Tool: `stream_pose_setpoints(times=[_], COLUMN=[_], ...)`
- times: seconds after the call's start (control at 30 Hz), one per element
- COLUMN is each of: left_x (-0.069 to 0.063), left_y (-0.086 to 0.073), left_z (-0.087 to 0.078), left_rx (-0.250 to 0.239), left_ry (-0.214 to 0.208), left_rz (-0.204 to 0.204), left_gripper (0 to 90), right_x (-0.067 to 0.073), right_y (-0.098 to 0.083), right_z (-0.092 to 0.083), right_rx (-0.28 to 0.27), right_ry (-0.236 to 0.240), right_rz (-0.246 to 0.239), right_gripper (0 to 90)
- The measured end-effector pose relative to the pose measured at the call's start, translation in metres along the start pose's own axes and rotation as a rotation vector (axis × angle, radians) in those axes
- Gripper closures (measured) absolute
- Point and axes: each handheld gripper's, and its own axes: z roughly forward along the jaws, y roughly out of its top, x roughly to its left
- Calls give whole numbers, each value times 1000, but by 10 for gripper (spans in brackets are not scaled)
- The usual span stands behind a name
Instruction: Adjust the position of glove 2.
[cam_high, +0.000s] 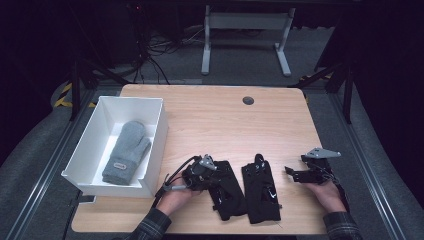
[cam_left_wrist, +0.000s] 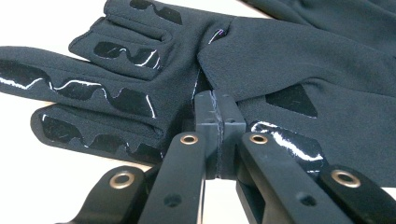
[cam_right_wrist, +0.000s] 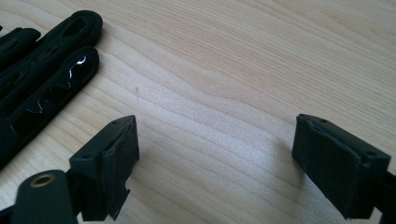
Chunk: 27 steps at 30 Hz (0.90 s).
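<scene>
The left gripper (cam_left_wrist: 217, 122) had its jaws pressed together on a fold of the nearer black glove (cam_left_wrist: 289, 70), close to where the thumb branches off, in the centre of the left gripper view. In the high view this glove (cam_high: 227, 192) lay at lower centre of the table (cam_high: 225, 120), with the left gripper (cam_high: 200, 172) on its upper left edge. The second black glove (cam_high: 261, 192) lay just beside it to the right, apart from the right gripper (cam_high: 290, 172), whose jaws stood wide apart over bare wood at lower right.

Risks, as judged: the bite took only a thin pinch of fabric, so the glove could slip free if lifted or dragged quickly. The trailing fingers could catch the neighbouring glove and pull it along. On the way to the white box (cam_high: 155, 145) at left, a dangling cuff could snag on the rim.

Materials: both gloves were thin, smooth, matte stretch fabric, with glossy wavy grip print on the fingers and palm. The grey mitten (cam_high: 126, 152) inside the box was thick, ribbed knit with a small label at the cuff. The box was rigid, straight-walled and rectangular. The table was pale wood grain.
</scene>
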Motion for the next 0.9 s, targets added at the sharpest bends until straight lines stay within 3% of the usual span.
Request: stream_pose_setpoints(times=[0.1, 0.23, 0.3, 0.37, 0.7, 0.77, 0.8, 0.9], left_x=[0, 3, 8, 14, 17, 16, 15, 10], left_y=[-1, -1, 0, 2, 28, 29, 29, 23], left_z=[-3, -14, -15, -12, 9, 9, 7, -2], left_rx=[-24, -62, -47, -49, -36, -48, -50, -59], left_ry=[-4, 40, 89, 88, 88, 99, 109, 114], left_rz=[-14, -32, -55, -75, -35, -36, -35, -60], left_gripper=[898, 898, 898, 899, 898, 874, 783, 717], right_x=[0, 0, 0, 0, 0, 0, 0, 0], right_y=[0, 0, 0, 0, 0, 0, 0, 0], right_z=[0, 0, 0, 0, 0, 0, 0, 0], right_rx=[0, 0, 1, 0, 0, 0, 0, 0], right_ry=[0, 1, 1, 0, 0, 1, 1, 1], right_rz=[-1, -1, -1, -1, -1, -1, -1, -1], right_gripper=[150, 150, 150, 150, 149, 149, 150, 149])
